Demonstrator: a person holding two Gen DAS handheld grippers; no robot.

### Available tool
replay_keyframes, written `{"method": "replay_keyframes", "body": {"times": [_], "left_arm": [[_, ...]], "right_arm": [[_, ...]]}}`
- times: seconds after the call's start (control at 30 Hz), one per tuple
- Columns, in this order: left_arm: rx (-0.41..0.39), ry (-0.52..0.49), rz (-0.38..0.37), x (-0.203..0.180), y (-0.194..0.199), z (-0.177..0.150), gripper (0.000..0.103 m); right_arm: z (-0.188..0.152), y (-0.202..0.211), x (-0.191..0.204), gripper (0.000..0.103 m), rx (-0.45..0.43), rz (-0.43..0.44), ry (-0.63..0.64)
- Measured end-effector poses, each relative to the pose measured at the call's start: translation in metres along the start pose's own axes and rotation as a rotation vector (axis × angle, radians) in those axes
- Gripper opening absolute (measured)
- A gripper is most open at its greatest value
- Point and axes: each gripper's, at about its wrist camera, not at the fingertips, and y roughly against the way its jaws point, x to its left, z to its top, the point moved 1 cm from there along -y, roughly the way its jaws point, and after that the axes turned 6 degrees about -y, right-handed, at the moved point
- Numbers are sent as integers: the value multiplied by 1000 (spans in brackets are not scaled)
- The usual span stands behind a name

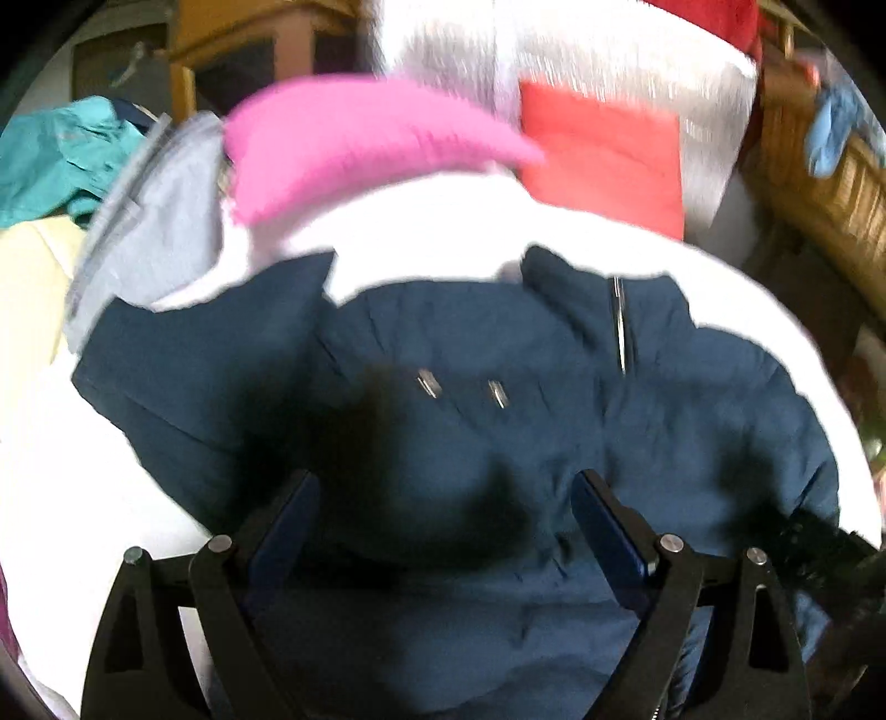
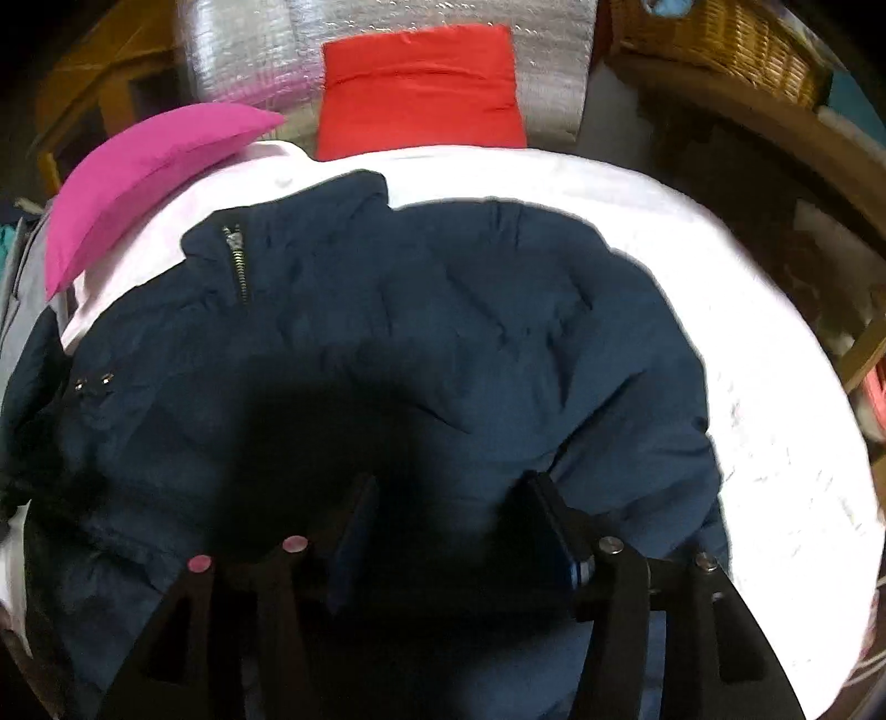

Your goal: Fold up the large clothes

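Note:
A navy padded jacket [image 1: 498, 354] lies spread on a white surface [image 1: 720, 288], its zipper [image 1: 620, 321] and two metal snaps facing up. In the left wrist view my left gripper [image 1: 443, 487] hangs just above the jacket's near part, jaws wide apart and nothing pinched between the pads. The right wrist view shows the same jacket [image 2: 498, 332] filling the middle of the white surface [image 2: 775, 443]. My right gripper [image 2: 451, 484] stands open over the jacket's near edge, in deep shadow, with the fabric below the fingers and not gripped.
A pink folded item [image 1: 360, 144] and a red folded item [image 2: 421, 88] lie at the far edge, against silver foil matting [image 2: 266, 50]. Grey [image 1: 160, 221], teal [image 1: 61, 155] and pale yellow clothes pile up at left. A wicker basket [image 2: 736, 44] stands at right.

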Motion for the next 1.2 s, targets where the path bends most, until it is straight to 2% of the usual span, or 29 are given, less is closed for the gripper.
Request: {"method": "replay_keyframes", "body": {"times": [0.1,0.17,0.3,0.4,0.63,0.77,0.9,1.07,1.1,1.13,1.2], "left_arm": [[-99,112,42,48,25,9,92],[-143,237,71,94,35,10,92],[-113,467,77,171,25,0,92],[-91,601,37,212,7,-9,92],[-64,813,-135,253,-39,-22,92],[-56,924,-227,260,-59,-31,92],[-50,981,-266,266,-71,-34,90],[-21,1002,-296,261,-88,-36,49],[-22,996,-295,259,-88,-36,46],[-28,987,-296,256,-88,-34,37],[-53,966,-280,252,-81,-29,31]], "right_arm": [[1,12,-1,60,-25,56,-21],[1,24,-2,60,-58,101,-43],[-2,35,-3,60,-106,110,-53],[-3,37,-6,60,-113,127,-67],[0,33,-15,60,-120,132,-84],[-1,33,-16,60,-120,134,-90],[-2,34,-16,60,-124,125,-80],[-3,34,-20,60,-129,120,-85],[-2,34,-21,60,-129,121,-88],[-2,35,-22,60,-131,121,-91],[-2,37,-25,60,-138,124,-100]]}}
